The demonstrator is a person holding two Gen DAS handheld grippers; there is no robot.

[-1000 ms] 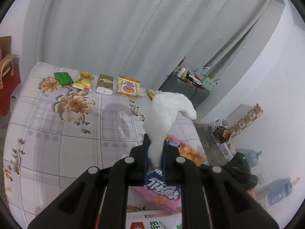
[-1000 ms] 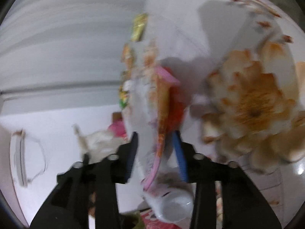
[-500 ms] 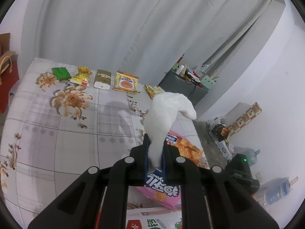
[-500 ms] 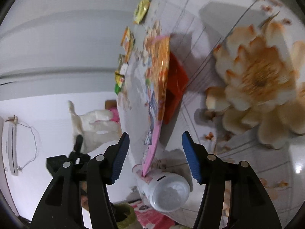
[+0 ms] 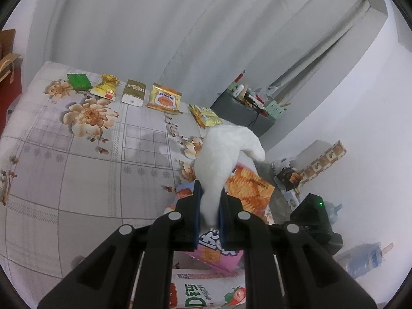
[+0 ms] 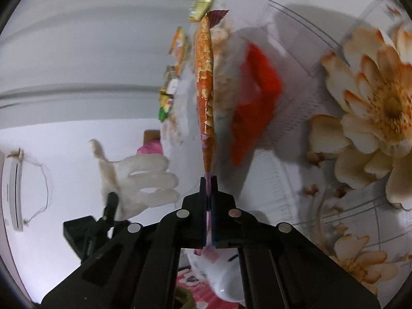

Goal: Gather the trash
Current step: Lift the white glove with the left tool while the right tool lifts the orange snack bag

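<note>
Right claw [image 6: 209, 180] clenched on a flat orange-pink snack wrapper [image 6: 205, 77], edge-on above the floral bed [image 6: 322, 154]; left claw [image 5: 209, 200] grasps a white glove [image 5: 221, 154].

The white glove [image 5: 226, 154] looks like soft, fuzzy knit cloth. The orange snack wrapper [image 6: 205, 77] is glossy crinkled foil-plastic. The floral bedsheet [image 5: 77, 154] is matt woven cloth; both grippers [image 5: 209, 213] [image 6: 208, 188] are matt black plastic.

Both grippers clamped, pointing forward and downward.
The left gripper [image 5: 209, 207] pinches a white glove [image 5: 224, 154] between its nearly closed fingers; the right gripper [image 6: 209, 190] is rolled sideways, its jaws pressed together on the edge of a pink-and-orange snack wrapper [image 6: 204, 77].
</note>
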